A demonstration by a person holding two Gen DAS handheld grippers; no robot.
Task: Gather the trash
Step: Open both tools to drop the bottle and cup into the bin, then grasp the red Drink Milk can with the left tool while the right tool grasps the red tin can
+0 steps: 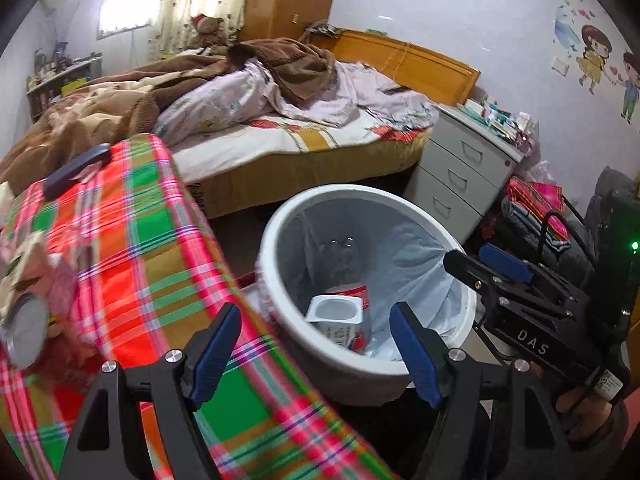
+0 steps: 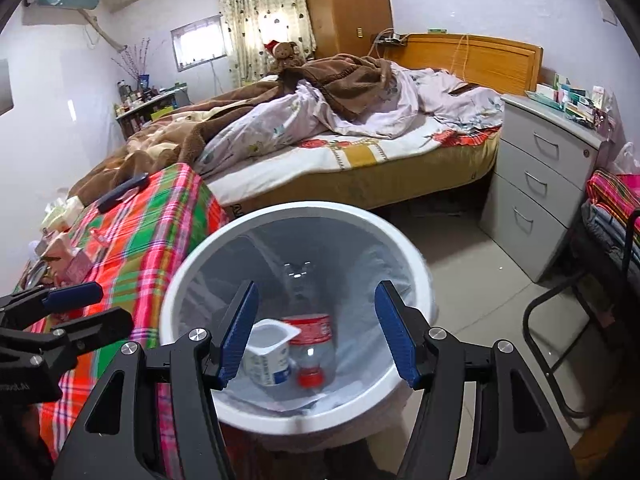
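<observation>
A white bin (image 1: 348, 191) with a pale liner stands on the floor beside a table under a plaid cloth (image 1: 132, 240). Inside it lie a white yogurt cup (image 1: 335, 309) and a clear bottle with a red label (image 1: 352, 291). My left gripper (image 1: 316, 356) hangs open and empty over the table edge and the bin's near rim. My right gripper (image 2: 318, 336) is open and empty right above the bin (image 2: 280, 210), with the cup (image 2: 268, 354) and the bottle (image 2: 312, 340) below its fingers. Each gripper shows in the other's view: right gripper (image 1: 466, 254), left gripper (image 2: 110, 306).
On the cloth's left side lie tissue packs and pink wrappers (image 2: 68, 256), a round metal lid (image 1: 24, 330) and a dark flat object (image 1: 76, 168). A bed (image 2: 360, 160) is behind, a grey drawer cabinet (image 2: 536, 200) at the right, with a black-framed chair (image 2: 560, 320) holding folded cloth.
</observation>
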